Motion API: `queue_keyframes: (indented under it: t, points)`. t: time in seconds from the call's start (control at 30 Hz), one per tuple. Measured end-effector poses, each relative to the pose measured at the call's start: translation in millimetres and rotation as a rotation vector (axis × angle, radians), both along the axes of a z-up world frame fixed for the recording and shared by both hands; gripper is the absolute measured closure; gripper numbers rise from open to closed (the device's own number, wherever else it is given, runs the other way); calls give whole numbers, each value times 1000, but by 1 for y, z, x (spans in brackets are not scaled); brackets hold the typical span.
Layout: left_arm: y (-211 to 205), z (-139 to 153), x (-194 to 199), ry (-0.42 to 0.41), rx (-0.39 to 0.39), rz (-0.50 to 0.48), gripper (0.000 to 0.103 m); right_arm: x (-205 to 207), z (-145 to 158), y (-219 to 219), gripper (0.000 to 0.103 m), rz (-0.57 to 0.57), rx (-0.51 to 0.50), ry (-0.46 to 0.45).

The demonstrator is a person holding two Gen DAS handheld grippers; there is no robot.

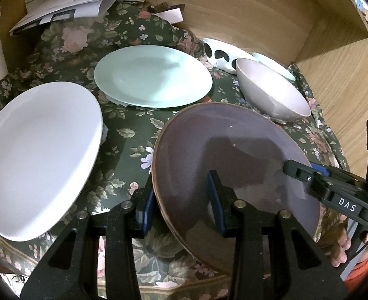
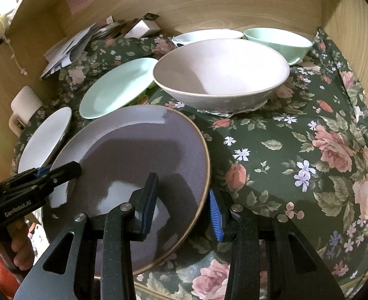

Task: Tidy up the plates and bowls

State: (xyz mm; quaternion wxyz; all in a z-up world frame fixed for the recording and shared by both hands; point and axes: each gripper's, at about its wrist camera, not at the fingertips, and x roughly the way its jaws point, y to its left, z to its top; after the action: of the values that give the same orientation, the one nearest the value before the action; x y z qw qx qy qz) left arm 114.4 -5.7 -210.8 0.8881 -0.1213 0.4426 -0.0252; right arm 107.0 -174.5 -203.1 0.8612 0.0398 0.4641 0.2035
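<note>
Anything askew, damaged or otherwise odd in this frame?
The round purple plate with a brown rim sits tilted, both the left gripper and the right gripper straddling its edges. The pale pink bowl rests on a crumpled scrap. No breakage visible.

Open floral cloth (image 2: 309, 150) from 1 to 5 o'clock in right wrist view. At 12, the pale bowl (image 2: 221, 75) blocks, two more bowls behind. Left: white plate (image 1: 38, 155) at 9, mint plate (image 1: 154, 75) at 11, cloth strip between.
</note>
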Motion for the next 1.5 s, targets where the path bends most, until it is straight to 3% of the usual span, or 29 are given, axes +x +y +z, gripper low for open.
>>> queue_keyframes:
  t: [0.17, 0.3, 0.57, 0.73, 0.83, 1.0, 1.2, 1.5]
  points:
    - [0, -2, 5, -1, 9, 4, 64, 4, -1, 0, 69, -4, -1, 2]
    - [-4, -4, 7, -3, 61, 3, 65, 6, -1, 3, 69, -5, -20, 3]
    - [2, 3, 7, -10, 54, 14, 64, 5, 4, 4, 66, -8, -60, -4]
    - [11, 12, 3, -20, 47, 31, 63, -2, 16, 3, 47, -14, -74, -41]
    - [17, 20, -3, -36, 35, 46, 58, -8, 28, 6, 42, -11, -89, -86]
    - [32, 40, -16, -99, 47, 77, 38, -16, 51, 18, 35, 16, -79, -153]
    - [56, 64, -34, -171, 72, 135, 22, -20, 71, 45, 28, 62, -49, -218]
    - [110, 68, -57, -175, 104, 235, 16, -20, 78, 96, 26, 146, 13, -235]
